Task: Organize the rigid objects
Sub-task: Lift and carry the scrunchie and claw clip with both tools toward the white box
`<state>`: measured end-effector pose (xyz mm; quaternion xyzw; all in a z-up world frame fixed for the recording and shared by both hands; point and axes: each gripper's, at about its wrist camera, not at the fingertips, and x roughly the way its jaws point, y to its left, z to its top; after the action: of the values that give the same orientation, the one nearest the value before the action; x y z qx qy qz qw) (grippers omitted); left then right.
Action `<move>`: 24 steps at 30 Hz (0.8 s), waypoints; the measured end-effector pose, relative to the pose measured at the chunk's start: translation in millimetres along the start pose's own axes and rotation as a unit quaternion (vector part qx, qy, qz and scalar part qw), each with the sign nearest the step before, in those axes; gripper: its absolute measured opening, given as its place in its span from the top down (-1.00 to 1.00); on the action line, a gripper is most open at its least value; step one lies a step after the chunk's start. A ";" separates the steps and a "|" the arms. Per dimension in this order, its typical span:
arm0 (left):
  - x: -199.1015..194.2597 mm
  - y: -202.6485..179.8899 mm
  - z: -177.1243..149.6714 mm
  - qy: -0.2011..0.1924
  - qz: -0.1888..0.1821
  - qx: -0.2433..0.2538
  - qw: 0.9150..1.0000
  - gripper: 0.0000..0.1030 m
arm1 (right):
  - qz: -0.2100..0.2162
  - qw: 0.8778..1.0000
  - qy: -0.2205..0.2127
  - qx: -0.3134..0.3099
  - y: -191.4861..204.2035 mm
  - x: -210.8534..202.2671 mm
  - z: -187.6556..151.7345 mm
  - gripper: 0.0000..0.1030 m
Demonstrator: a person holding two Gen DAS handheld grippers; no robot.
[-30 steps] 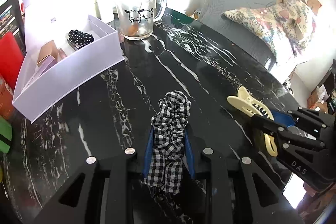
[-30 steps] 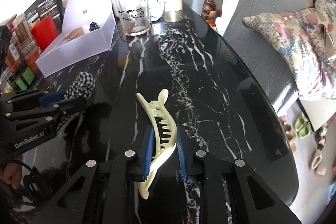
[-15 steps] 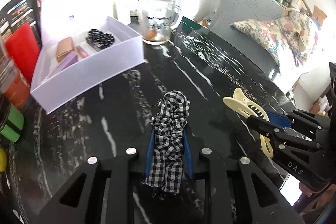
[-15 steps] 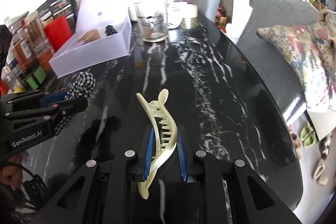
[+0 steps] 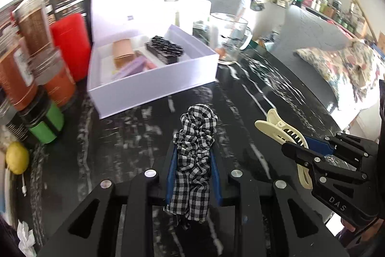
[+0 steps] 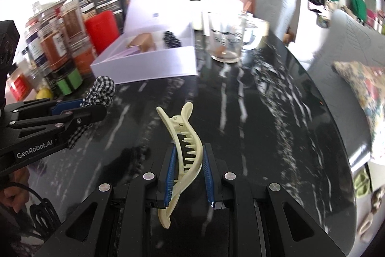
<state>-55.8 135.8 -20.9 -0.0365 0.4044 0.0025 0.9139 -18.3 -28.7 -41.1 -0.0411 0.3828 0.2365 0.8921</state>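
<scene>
My left gripper is shut on a black-and-white checked scrunchie, held above the black marble table. My right gripper is shut on a cream hair claw clip, also off the table. Each gripper shows in the other's view: the right gripper with the clip at the right, the left gripper with the scrunchie at the left. An open white box stands ahead and to the left, holding a black studded item, a tan box and a lilac piece.
A glass mug stands just right of the box. Jars and bottles, a red container, a green-banded jar and a lemon crowd the table's left edge. A grey sofa with a floral cushion runs along the right.
Both grippers moved forward and left toward the white box, rising a little and rolling; the box and the jars now look nearer. Each keeps its hold.
</scene>
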 end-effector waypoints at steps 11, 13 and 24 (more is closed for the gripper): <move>-19.6 37.4 -2.5 -0.019 0.041 -0.039 0.998 0.52 | 0.047 0.998 -0.009 -0.048 39.3 7.2 17.5 0.58; -21.9 40.9 -1.3 -0.023 0.046 -0.042 0.998 0.52 | 0.053 0.997 -0.010 -0.055 45.6 8.1 20.6 0.58; -28.1 56.6 16.5 -0.040 0.057 -0.047 0.997 0.52 | 0.071 0.994 -0.020 -0.077 62.2 7.4 42.7 0.58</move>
<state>-64.5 194.1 7.2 -0.0561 0.3686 0.0745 0.9249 -13.7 40.1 -9.5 -0.0780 0.3470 0.3289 0.8748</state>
